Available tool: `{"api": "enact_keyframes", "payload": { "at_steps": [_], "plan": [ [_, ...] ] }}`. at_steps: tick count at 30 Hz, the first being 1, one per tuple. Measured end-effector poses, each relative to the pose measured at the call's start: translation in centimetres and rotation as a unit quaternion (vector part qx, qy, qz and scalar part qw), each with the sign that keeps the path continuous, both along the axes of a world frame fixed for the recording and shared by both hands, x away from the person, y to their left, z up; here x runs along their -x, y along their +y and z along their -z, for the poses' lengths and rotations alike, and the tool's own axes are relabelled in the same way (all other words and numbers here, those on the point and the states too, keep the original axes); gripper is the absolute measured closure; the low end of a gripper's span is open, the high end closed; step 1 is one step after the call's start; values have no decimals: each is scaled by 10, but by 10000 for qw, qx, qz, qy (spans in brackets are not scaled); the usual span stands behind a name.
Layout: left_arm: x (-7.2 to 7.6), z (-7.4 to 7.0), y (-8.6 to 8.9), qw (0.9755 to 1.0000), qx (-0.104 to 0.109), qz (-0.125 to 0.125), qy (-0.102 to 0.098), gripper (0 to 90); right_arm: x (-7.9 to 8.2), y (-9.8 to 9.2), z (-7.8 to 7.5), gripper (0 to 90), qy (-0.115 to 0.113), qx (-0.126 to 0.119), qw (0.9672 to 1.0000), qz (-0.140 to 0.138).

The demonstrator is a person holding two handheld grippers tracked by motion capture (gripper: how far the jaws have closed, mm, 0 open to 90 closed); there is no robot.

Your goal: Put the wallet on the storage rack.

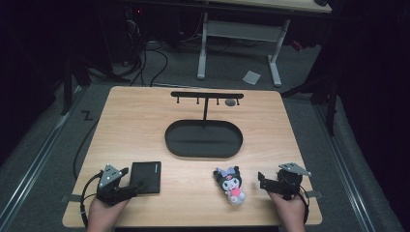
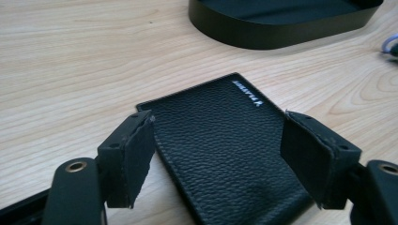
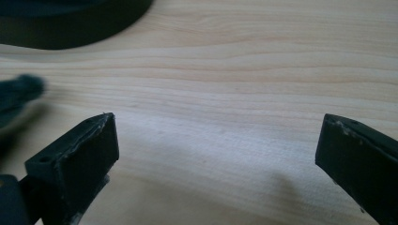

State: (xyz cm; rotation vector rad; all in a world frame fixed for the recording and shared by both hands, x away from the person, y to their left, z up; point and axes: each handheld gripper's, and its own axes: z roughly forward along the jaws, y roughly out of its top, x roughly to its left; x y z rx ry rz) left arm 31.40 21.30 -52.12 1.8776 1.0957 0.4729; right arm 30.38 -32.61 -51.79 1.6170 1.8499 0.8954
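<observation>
A black leather wallet (image 1: 146, 177) lies flat on the wooden table (image 1: 135, 125) at the front left. My left gripper (image 1: 129, 181) is open, and its jaws straddle the wallet's (image 2: 220, 145) near end in the left gripper view (image 2: 218, 154). A small plush doll (image 1: 231, 183) with black hair and a pink body lies at the front right. My right gripper (image 1: 261, 179) stands open just right of the doll, with bare wood between its jaws (image 3: 216, 154); a blurred dark bit of the doll (image 3: 19, 93) sits at the left edge.
A black oval tray (image 1: 203, 139) sits at the table's middle, with a black T-shaped hook stand (image 1: 207, 96) rising behind it. The tray's wall (image 2: 281, 28) is beyond the wallet. A white-legged desk (image 1: 239, 34) and cables stand on the floor beyond.
</observation>
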Motion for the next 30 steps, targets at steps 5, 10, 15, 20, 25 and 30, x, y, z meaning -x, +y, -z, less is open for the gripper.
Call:
{"api": "enact_keyframes", "payload": {
  "at_steps": [5,10,15,20,25,30],
  "plan": [
    [-5,1,-1,10000,-46,70,7,268,4,0,-4,0,-182,163,9995,219],
    [-6,1,-2,9999,-60,109,-15,268,2,6,-2,0,-203,431,9976,501],
    [-6,1,0,9999,-42,93,-43,267,3,6,-2,0,-240,395,9976,517],
    [-5,0,1,10000,-44,33,-42,250,4,2,-3,0,-270,348,9972,598],
    [-5,0,1,10000,-53,7,-55,232,3,1,-2,0,-251,262,9973,634],
    [-4,-1,-2,9999,-93,64,-46,237,3,5,-1,0,-245,160,9987,416]
  ]
}}
